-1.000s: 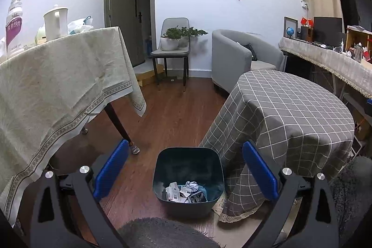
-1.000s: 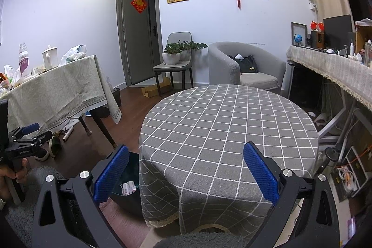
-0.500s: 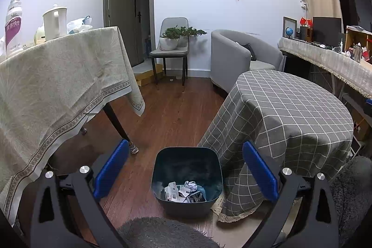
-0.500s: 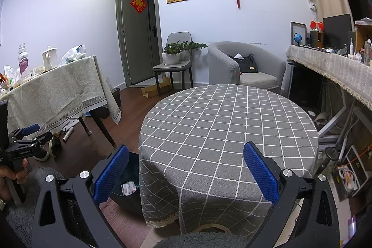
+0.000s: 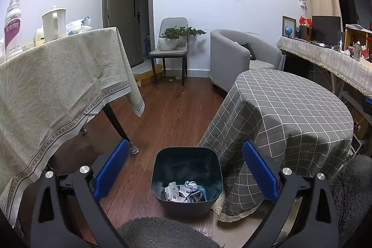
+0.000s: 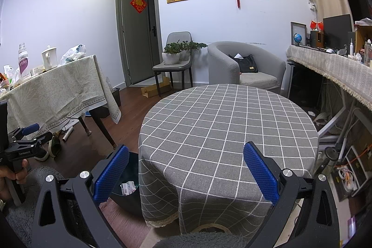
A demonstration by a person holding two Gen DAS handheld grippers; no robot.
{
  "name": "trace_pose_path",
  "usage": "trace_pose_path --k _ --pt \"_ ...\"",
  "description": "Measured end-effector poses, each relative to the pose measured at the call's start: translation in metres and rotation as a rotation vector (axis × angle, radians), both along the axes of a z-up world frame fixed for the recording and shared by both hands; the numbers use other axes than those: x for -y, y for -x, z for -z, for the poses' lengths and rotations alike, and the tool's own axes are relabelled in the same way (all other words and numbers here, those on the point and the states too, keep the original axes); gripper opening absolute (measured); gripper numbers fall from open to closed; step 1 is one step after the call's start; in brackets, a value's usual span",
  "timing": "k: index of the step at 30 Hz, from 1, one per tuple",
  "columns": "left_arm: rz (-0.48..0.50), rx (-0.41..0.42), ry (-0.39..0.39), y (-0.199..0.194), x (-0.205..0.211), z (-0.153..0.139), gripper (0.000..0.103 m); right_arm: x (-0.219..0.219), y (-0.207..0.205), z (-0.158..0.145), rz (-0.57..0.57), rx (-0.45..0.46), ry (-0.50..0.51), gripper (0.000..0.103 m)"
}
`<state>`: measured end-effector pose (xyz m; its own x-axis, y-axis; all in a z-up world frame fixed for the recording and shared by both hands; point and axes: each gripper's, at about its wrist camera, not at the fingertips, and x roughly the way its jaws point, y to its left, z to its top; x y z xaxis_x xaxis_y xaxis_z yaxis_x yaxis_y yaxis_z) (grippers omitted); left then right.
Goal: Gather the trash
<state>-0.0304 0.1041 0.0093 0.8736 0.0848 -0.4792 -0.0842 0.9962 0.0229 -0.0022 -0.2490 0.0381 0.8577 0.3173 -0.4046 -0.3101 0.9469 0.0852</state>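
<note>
A dark bin (image 5: 187, 178) stands on the wood floor beside the round table with the grey checked cloth (image 5: 290, 113). Crumpled paper and wrappers (image 5: 184, 191) lie in its bottom. My left gripper (image 5: 186, 174) hangs above and in front of the bin, open, with nothing between its blue pads. In the right wrist view my right gripper (image 6: 186, 174) hovers open over the near edge of the round table (image 6: 229, 122), holding nothing. The bin (image 6: 126, 187) shows partly behind its left finger, with scraps inside. The left gripper (image 6: 23, 143) appears at the far left, held by a hand.
A rectangular table with a pale cloth (image 5: 58, 90) stands left, bearing a bottle, a kettle and bags. A chair with a potted plant (image 5: 171, 43), a grey armchair (image 5: 234, 57) and a cluttered side counter (image 5: 330, 62) lie beyond. A grey fluffy rug (image 5: 162, 234) is at my feet.
The left wrist view has drifted very slightly; the bin sits a touch lower left. Both grippers stay open and empty.
</note>
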Motion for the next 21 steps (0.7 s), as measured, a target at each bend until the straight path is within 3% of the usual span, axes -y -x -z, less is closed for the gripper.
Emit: trace_pose_path --k 21 --pt "0.007 -0.006 0.003 -0.0017 -0.0016 0.0025 0.100 -0.0005 -0.0001 -0.0010 0.000 -0.001 0.001 0.100"
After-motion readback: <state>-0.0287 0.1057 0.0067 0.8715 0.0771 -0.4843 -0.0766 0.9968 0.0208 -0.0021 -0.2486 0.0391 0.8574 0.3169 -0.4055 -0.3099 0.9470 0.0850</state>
